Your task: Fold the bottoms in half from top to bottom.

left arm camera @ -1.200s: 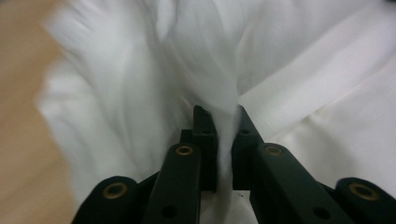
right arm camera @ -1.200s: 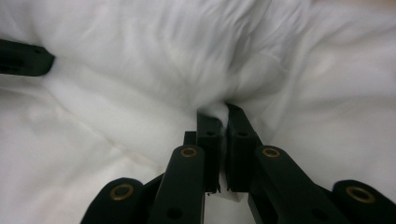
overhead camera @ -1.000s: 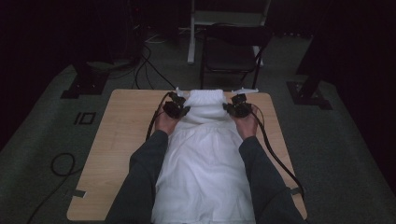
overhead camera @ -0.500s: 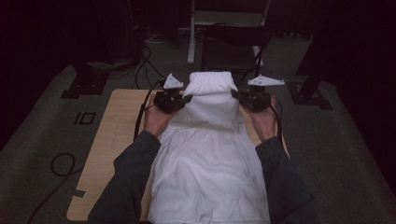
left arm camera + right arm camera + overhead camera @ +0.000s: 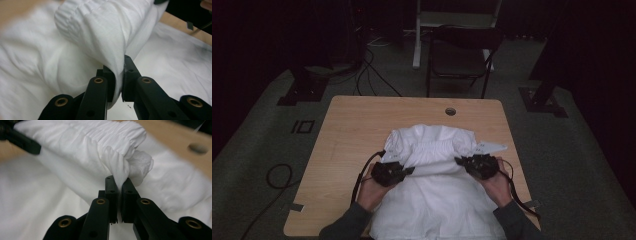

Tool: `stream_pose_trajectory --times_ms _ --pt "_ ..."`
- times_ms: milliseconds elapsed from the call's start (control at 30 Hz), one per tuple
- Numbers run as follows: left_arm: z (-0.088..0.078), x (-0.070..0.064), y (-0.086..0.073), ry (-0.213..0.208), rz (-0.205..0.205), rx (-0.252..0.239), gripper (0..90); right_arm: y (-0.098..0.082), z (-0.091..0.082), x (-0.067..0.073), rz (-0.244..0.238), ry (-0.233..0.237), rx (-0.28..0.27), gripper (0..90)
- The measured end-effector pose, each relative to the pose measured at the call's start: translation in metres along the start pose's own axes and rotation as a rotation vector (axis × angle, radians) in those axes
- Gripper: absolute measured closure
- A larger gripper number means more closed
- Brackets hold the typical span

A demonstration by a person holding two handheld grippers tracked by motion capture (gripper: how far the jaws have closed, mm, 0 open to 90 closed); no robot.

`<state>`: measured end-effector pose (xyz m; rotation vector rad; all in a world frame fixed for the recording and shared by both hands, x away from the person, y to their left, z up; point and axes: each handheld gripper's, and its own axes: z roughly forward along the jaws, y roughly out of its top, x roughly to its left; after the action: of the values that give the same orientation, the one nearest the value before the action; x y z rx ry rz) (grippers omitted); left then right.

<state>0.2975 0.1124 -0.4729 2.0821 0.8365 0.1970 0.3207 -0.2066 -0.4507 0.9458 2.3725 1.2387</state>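
1. A white garment [image 5: 437,195] is being spread over the near half of the wooden table [image 5: 357,125], with its lower part hanging over the near edge between the person's forearms.
2. The far part of the garment is being doubled back toward the person, so that a thick gathered fold [image 5: 432,145] is lying across the cloth, well short of the table's far edge.
3. The left gripper [image 5: 393,172] is being held at the left end of that fold; in the left gripper view [image 5: 119,75] its black jaws are being kept clenched on a hanging layer of the white cloth.
4. The right gripper [image 5: 476,164] is being held at the right end of the fold; in the right gripper view [image 5: 119,192] its jaws are being pressed together on a pinched bunch of the same cloth.
5. A cable [image 5: 362,175] is being trailed from the left gripper across the table top.
6. A round hole [image 5: 450,111] is being left uncovered in the table beyond the garment.
7. A dark chair [image 5: 459,55] is being kept on the floor past the table's far edge.
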Motion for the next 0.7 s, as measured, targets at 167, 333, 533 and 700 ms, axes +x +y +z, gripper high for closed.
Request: stream_pose_trajectory --times_ms 167,333,533,700 --pt "0.019 -0.004 -0.043 -0.001 -0.069 0.110 83.6 -0.045 0.017 0.028 -0.019 0.026 0.106 85.8" --pt "0.037 -0.007 -0.058 0.063 0.002 0.203 82.7 -0.080 0.043 0.042 -0.026 0.039 0.236 85.6" --pt "0.043 0.014 -0.049 0.097 0.027 0.194 83.0 -0.071 0.058 0.033 0.012 0.051 0.234 85.6" --pt "0.053 0.042 -0.035 0.144 0.031 0.190 82.8 -0.056 0.078 0.022 0.020 0.034 0.225 85.5"
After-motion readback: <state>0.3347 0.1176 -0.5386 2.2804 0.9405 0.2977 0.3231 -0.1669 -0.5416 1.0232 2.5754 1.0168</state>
